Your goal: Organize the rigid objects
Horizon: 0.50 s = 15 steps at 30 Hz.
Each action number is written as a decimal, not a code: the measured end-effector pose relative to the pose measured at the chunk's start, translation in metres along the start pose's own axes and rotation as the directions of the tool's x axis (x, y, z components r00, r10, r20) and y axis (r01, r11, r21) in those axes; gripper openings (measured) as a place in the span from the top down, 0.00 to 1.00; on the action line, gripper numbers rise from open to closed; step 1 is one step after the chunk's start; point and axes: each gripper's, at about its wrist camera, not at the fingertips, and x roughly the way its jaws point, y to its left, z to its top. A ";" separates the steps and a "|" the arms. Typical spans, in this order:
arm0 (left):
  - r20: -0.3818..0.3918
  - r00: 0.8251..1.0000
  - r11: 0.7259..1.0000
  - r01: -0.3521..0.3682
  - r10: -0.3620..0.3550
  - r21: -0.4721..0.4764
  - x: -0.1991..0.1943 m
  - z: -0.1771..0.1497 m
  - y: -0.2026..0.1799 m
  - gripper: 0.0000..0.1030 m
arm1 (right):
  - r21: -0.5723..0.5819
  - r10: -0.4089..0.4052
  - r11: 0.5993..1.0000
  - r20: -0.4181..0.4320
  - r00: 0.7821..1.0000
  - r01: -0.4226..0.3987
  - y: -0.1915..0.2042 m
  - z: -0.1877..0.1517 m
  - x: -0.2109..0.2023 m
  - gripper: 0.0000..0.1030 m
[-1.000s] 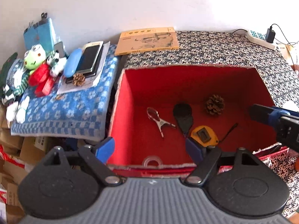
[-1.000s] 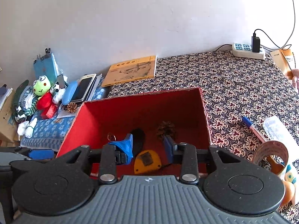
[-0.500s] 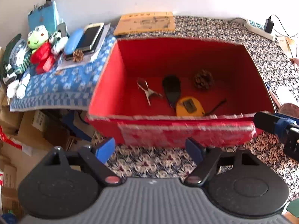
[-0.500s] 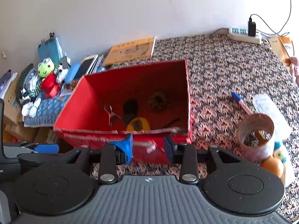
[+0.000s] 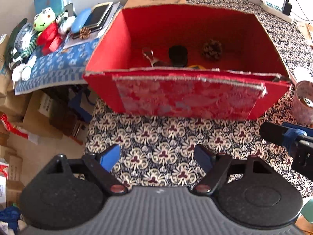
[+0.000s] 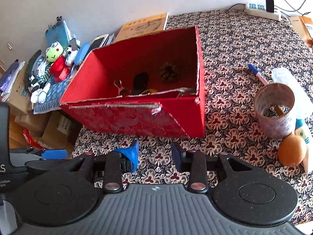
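Patterned cloth (image 6: 230, 45) covers the tabletop where we hold both grippers just short of the red box (image 6: 125, 117), which fills the centre of each view. Inside it, toward the box's near wall, lie a pine cone (image 6: 168, 72), a black object (image 6: 140, 81), a metal clip (image 6: 120, 87) and the yellow edge of something half hidden by the rim. Our left gripper (image 5: 156, 156) stands with its jaws well apart and nothing between them, over bare cloth at lower centre. Our right gripper (image 6: 155, 153) has its jaws closer together, a clear gap between them, also empty. Loose items still outside the box sit at the right of the right wrist view: a blue pen (image 6: 256, 74), a roll of tape (image 6: 274, 109) and an orange (image 6: 291, 149). They lie to the right of and beyond the right gripper, well apart from the left, so we judge the right hand the nearer one. The pen's long axis runs diagonally from upper left to lower right, its lower end reaching the roll.
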 end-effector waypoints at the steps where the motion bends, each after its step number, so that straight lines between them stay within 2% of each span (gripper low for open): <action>1: -0.005 1.000 1.000 -0.003 0.003 -0.001 0.000 -0.002 0.000 0.23 | 0.002 0.006 1.000 -0.009 1.000 -0.006 0.000 0.000 0.000 0.81; 6: -0.041 0.999 1.000 -0.007 0.006 -0.012 0.002 -0.008 0.002 0.23 | 0.024 0.038 0.999 -0.053 0.998 -0.037 0.000 -0.001 0.002 0.81; 15: -0.059 0.998 1.000 -0.018 0.017 -0.011 0.004 -0.004 0.008 0.23 | 0.048 0.068 0.997 -0.066 0.996 -0.065 0.003 0.009 0.004 0.81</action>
